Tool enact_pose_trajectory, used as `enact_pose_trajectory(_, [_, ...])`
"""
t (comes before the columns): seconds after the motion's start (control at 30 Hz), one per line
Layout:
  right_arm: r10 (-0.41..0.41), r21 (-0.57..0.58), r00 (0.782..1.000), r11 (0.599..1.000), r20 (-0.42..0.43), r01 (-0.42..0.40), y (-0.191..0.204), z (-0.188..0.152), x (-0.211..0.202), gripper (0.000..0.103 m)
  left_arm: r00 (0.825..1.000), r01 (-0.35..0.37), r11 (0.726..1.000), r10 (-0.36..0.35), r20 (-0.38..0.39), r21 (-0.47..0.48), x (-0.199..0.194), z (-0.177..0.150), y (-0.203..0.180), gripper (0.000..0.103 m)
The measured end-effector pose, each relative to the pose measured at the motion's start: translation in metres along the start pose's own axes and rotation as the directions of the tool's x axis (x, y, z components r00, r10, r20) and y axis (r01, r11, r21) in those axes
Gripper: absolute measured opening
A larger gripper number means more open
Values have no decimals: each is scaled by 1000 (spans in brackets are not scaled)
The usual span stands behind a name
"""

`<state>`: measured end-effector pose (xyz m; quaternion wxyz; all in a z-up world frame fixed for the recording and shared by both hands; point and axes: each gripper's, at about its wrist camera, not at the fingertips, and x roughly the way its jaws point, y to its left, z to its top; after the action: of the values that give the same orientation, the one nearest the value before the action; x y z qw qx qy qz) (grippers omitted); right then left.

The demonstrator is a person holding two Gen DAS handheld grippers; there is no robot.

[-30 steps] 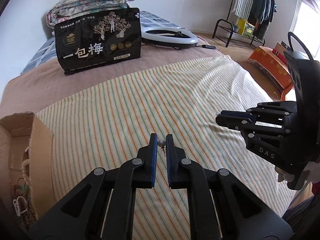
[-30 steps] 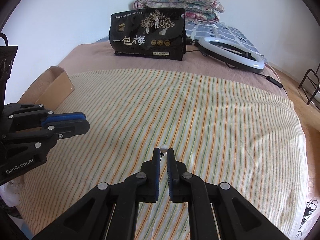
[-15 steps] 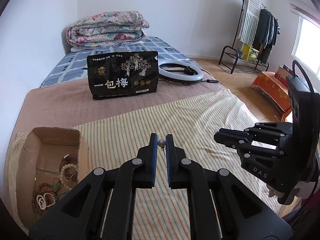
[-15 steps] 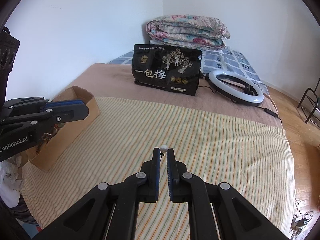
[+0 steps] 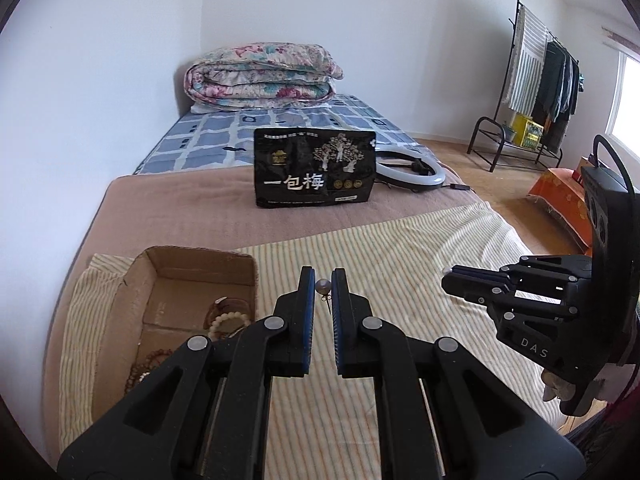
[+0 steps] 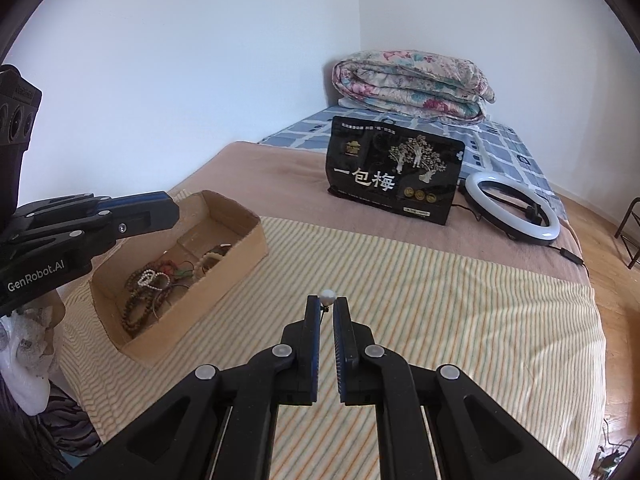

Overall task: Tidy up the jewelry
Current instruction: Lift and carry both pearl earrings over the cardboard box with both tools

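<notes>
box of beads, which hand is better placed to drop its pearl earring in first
Left, probably. The left gripper, shut on a pearl earring, sits right beside the box. The right gripper, also shut on an earring, is farther out over the striped cloth.

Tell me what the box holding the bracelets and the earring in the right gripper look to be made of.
Box: plain brown cardboard, matte, with raw cut edges and a fold crease. Earring pinched in the right gripper: a glossy white bead, pearl or imitation, on a thin dark post, probably metal.
</notes>
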<state>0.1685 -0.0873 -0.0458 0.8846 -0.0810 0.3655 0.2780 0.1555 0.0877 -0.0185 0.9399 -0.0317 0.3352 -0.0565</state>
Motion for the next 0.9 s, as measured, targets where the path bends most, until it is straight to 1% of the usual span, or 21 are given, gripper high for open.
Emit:
enact_pose_trajectory(0.27, [58, -19, 998, 998, 5, -58, 40, 16, 13, 4, 997, -81, 995, 81, 8, -60, -23, -7, 60, 6])
enact_pose_trajectory(0.4, [86, -30, 996, 996, 7, -86, 59, 26, 22, 4, 993, -116, 990, 117, 1, -84, -29, -10, 82, 6])
enact_pose_trajectory(0.6, [129, -46, 992, 991, 7, -128, 89, 38, 35, 4, 989, -148, 983, 147, -19, -109, -32, -17, 103, 6])
enact_pose_trajectory(0.9, [173, -53, 985, 983, -18, -173, 124, 52, 63, 4, 980, -189, 973, 178, -85, -135, -25, -30, 122, 6])
